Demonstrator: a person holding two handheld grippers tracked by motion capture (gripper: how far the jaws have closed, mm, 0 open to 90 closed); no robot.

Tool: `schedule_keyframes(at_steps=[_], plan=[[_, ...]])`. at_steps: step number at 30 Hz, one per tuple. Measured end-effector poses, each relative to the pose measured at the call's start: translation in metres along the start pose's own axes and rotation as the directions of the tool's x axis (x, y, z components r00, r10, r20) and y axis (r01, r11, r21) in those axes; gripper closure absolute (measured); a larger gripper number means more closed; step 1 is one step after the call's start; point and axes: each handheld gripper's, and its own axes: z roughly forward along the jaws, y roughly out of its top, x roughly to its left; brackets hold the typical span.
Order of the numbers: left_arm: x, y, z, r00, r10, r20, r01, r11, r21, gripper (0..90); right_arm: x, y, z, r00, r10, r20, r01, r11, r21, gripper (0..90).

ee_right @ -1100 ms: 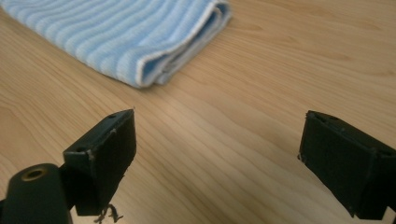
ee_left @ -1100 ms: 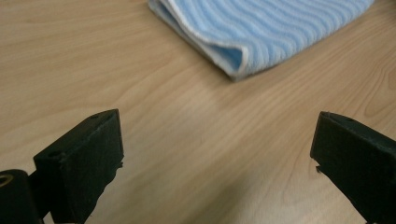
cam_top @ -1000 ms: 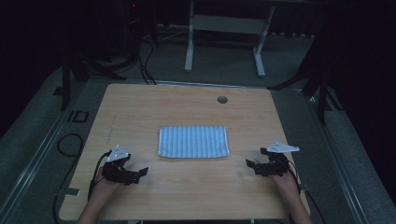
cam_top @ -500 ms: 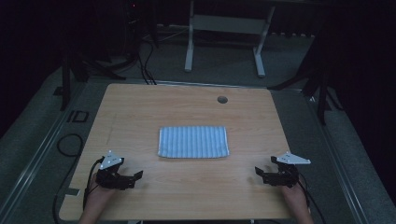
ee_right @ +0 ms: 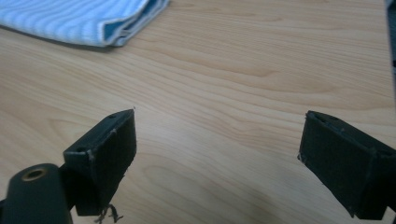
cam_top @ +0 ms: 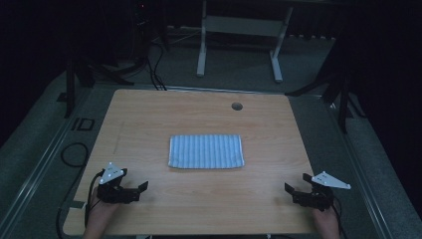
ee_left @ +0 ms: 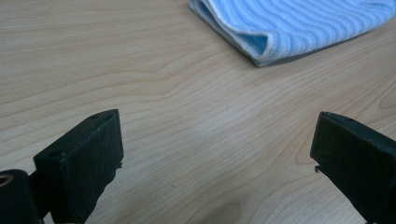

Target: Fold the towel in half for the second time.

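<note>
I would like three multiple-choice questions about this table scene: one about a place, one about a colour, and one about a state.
1. Where does the folded cloth lie on the table?
A. near the middle
B. at the far left corner
C. under the right gripper

2. What colour is the cloth?
A. red
B. light blue with stripes
C. black

3. How do the jaws of the left gripper and the right gripper stand?
A. both shut on the cloth
B. both open and holding nothing
C. one open, one shut

Answers:
1 A: the high view shows the cloth near the table's middle, apart from both grippers.
2 B: both gripper views show pale blue ribbed stripes.
3 B: each gripper view shows bare wood between wide-apart jaws.
</note>
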Motion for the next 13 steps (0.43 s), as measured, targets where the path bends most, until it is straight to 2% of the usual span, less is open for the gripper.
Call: schedule_keyframes(at_steps=[10, 13], plan=[[0.0023, -0.0033, 0.002, 0.9999, -0.011, -0.008, 0.011, 0.9999, -0.007, 2.5, -0.0032, -0.0005, 0.0025, 0.9999, 0.006, 0.016, -0.006, 1.0, 0.005, 10.7], [0.0022, -0.0036, 0.0023, 0.9999, -0.012, -0.009, 0.012, 0.9999, -0.005, 2.5, -0.0068, -0.0014, 0.0037, 0.9986, 0.042, 0.031, -0.043, 0.999, 0.019, 10.8]])
